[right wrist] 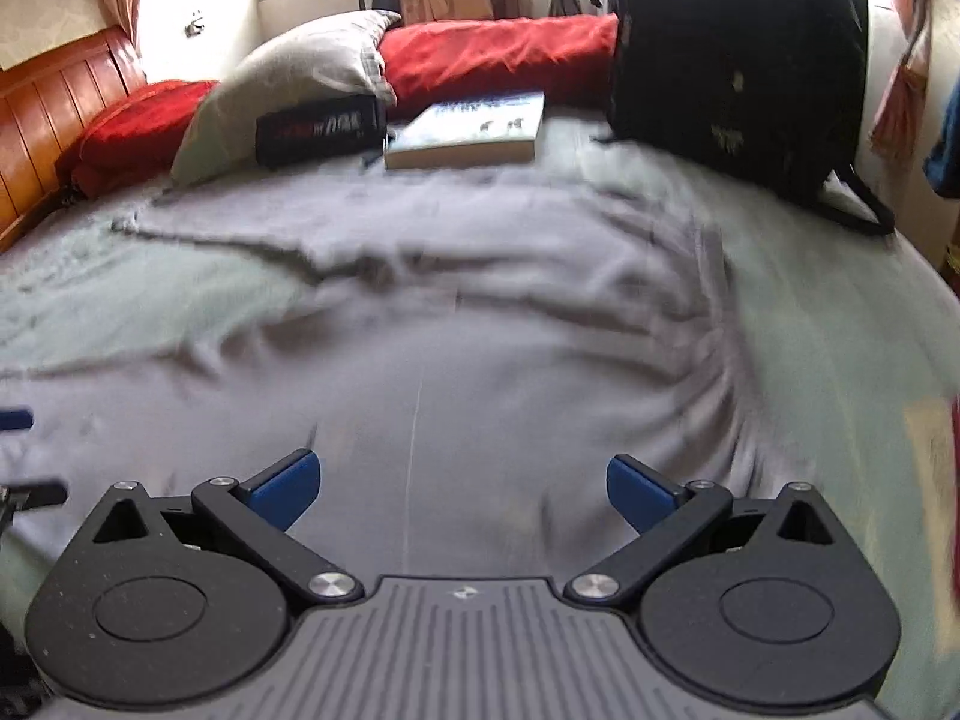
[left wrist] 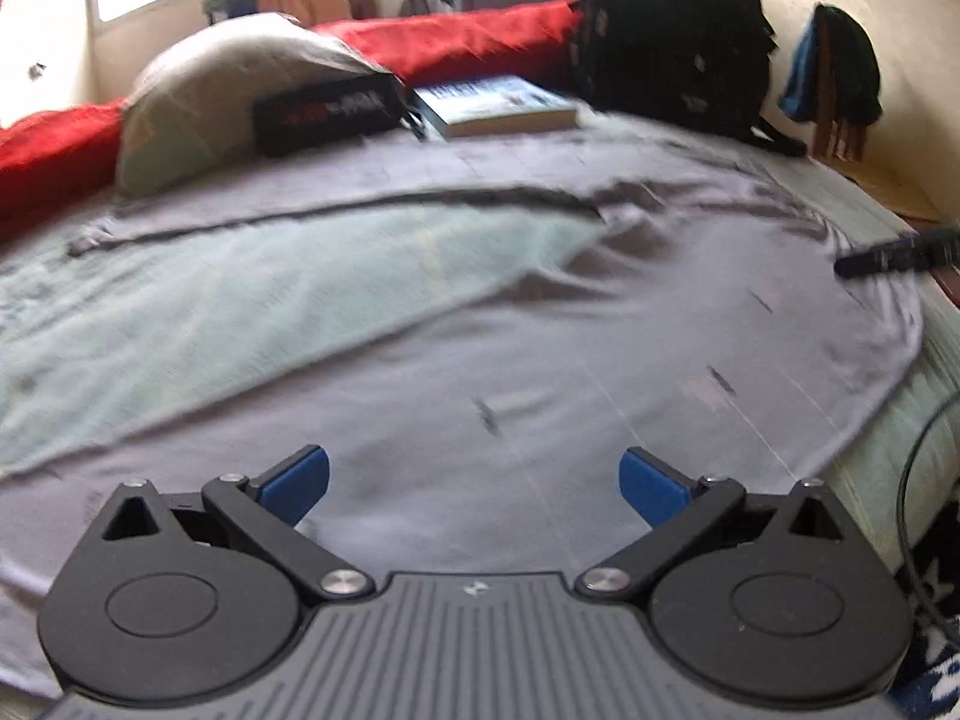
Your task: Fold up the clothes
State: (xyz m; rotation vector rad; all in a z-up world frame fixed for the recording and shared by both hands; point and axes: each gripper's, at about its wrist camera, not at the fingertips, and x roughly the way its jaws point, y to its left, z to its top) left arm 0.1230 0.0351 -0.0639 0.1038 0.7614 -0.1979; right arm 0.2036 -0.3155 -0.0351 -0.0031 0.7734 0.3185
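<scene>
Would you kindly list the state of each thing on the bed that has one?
Left gripper: open, empty.
Right gripper: open, empty.
Grey garment: spread out, wrinkled, unfolded.
Book: closed, lying flat.
Black backpack: upright.
Grey pillow: propped, tilted.

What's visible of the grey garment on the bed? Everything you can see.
The grey garment is thin, soft-looking fabric spread nearly flat over the pale green bedsheet, wrinkled near the middle, with small dark marks and faint pale lines. One long piece runs toward the pillow. Its far edge reaches the book. Both open grippers, left and right, hover above it; contact unclear.
</scene>
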